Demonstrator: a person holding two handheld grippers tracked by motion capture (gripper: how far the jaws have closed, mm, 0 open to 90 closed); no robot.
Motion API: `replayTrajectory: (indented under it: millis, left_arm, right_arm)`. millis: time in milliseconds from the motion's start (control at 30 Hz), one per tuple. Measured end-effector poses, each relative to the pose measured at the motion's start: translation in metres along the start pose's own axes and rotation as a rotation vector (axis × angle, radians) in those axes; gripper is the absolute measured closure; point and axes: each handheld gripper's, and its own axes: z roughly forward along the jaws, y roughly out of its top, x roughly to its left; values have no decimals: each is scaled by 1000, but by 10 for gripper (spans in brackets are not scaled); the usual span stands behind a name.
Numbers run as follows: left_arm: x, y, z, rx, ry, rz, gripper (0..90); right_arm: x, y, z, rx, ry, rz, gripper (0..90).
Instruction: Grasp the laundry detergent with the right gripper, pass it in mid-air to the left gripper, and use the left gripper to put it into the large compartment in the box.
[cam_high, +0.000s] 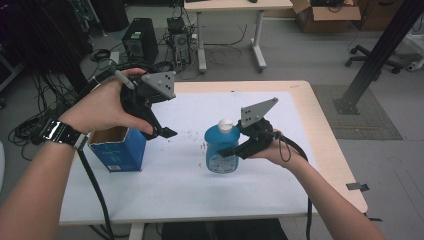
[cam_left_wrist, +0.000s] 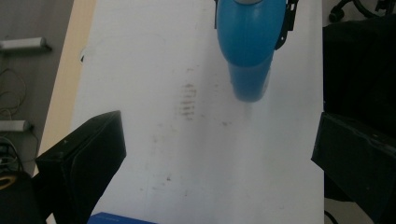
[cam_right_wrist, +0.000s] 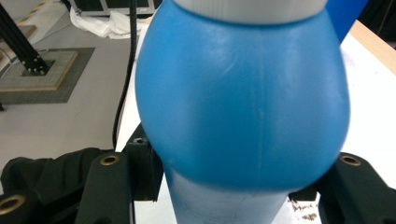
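Between the right claw's (cam_high: 231, 150) jaws stands the blue bottle (cam_high: 221, 150), clamped.

Box (cam_high: 117, 148) stands left of bottle (cam_high: 221, 147) on the table (cam_high: 300, 100)

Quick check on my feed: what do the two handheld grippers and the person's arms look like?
Both the left gripper and the right gripper are black, each topped by a grey three-cornered plate with small holes and trailing a black cable. Forearms are bare; a black wristband sits on the left wrist.
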Motion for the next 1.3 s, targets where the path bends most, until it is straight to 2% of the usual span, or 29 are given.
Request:
replayTrajectory:
  millis: [300, 500, 633, 767, 1000, 1133, 1300]
  left_arm:
    - [0, 15, 3, 6, -12, 8, 35]
    - [-2, 26, 12, 20, -44, 1, 41]
    - [-5, 33, 19, 32, -70, 4, 52]
    - [-7, 40, 27, 38, -68, 2, 55]
    - [-12, 48, 45, 63, -115, 13, 55]
    - [-12, 51, 55, 72, -149, 5, 62]
    - [-13, 53, 61, 83, -164, 6, 87]
  right_arm:
    - [3, 15, 6, 26, 14, -30, 420]
    - [6, 23, 10, 24, 24, -40, 421]
    - [8, 28, 14, 31, 35, -50, 421]
    - [9, 31, 17, 32, 40, -57, 421]
    - [11, 34, 19, 32, 42, -64, 421]
    - [11, 35, 19, 34, 43, -65, 421]
    - [12, 36, 20, 37, 45, -68, 421]
